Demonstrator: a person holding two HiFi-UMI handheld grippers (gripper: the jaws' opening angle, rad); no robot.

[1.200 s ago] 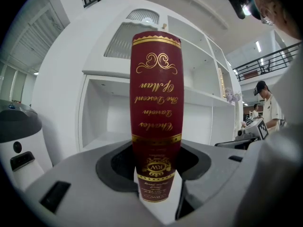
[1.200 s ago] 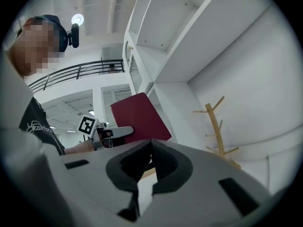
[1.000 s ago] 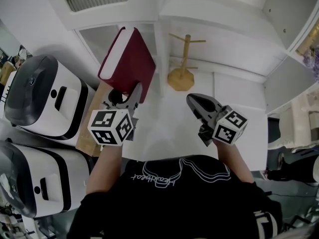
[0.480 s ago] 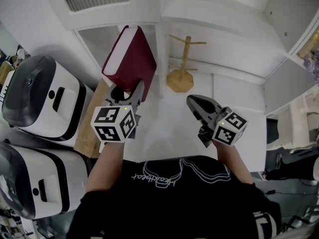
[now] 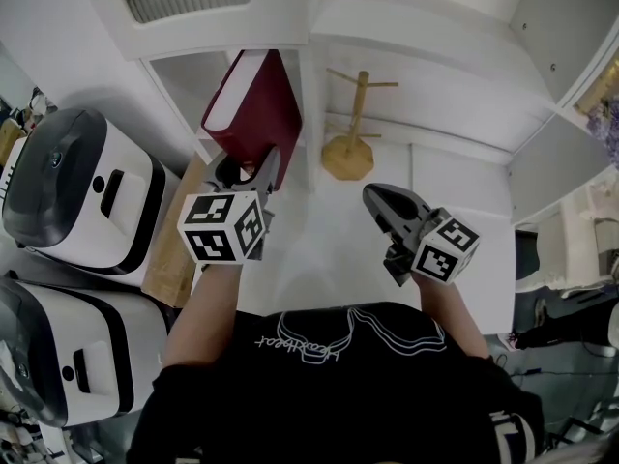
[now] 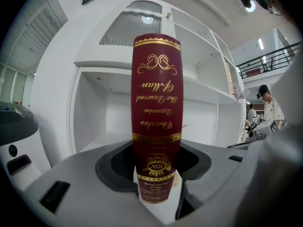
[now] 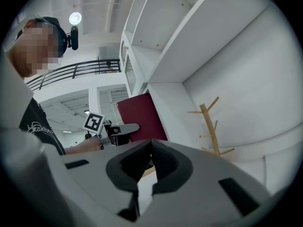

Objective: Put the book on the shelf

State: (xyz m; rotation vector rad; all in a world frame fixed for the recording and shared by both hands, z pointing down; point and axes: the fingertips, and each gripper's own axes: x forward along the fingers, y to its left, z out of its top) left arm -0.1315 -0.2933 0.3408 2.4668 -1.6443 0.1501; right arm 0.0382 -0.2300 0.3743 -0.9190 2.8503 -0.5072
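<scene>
Book (image 5: 253, 104) is gripped at its lower end by the left gripper (image 5: 247, 169) jaws and held at the opening of the shelf (image 5: 184, 71), not yet seated inside. Right gripper (image 5: 382, 201) jaws are closed together, empty. Insertion and release are judged outstanding.

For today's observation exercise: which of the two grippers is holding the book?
The left gripper: its fingers clamp the dark red book; the right gripper is shut and empty.
</scene>
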